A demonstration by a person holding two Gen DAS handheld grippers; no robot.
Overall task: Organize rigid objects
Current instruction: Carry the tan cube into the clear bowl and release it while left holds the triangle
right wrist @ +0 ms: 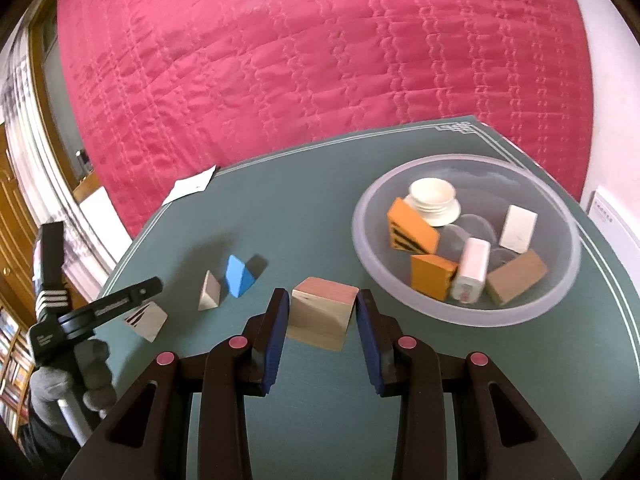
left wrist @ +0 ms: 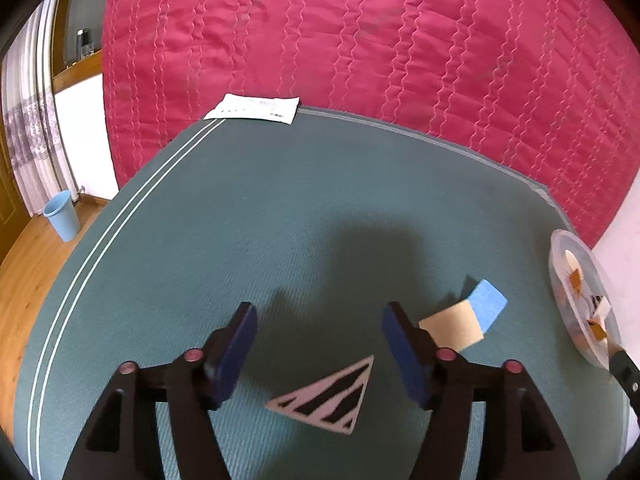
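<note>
Right tongs (right wrist: 322,322) apart around a plain wooden wedge block (right wrist: 322,316); frosted plastic bowl (right wrist: 400,308) at 2 o'clock. Left tongs (left wrist: 318,346) apart over a zebra-striped triangle (left wrist: 326,398).

Left tool (left wrist: 318,344) gapes wide; right tool (right wrist: 322,322) spread narrower.

Matt wood, frosted plastic and woven cloth around two dark plastic grippers.

Between the blue, matt, rubbery-looking pads of the right gripper (right wrist: 322,312) sits a bare wooden block (right wrist: 323,316) with visible grain. Right of it, a frosted translucent plastic bowl (right wrist: 560,296) holds painted wooden blocks and a smooth cream cup (right wrist: 432,202). Under the left gripper (left wrist: 320,344), a green woven mat (left wrist: 240,220) looks finely ribbed and matt, bearing a painted striped triangle (left wrist: 328,396). Beyond lies slightly shiny pink quilted cloth (left wrist: 360,40) and a sheet of paper (left wrist: 256,108).
</note>
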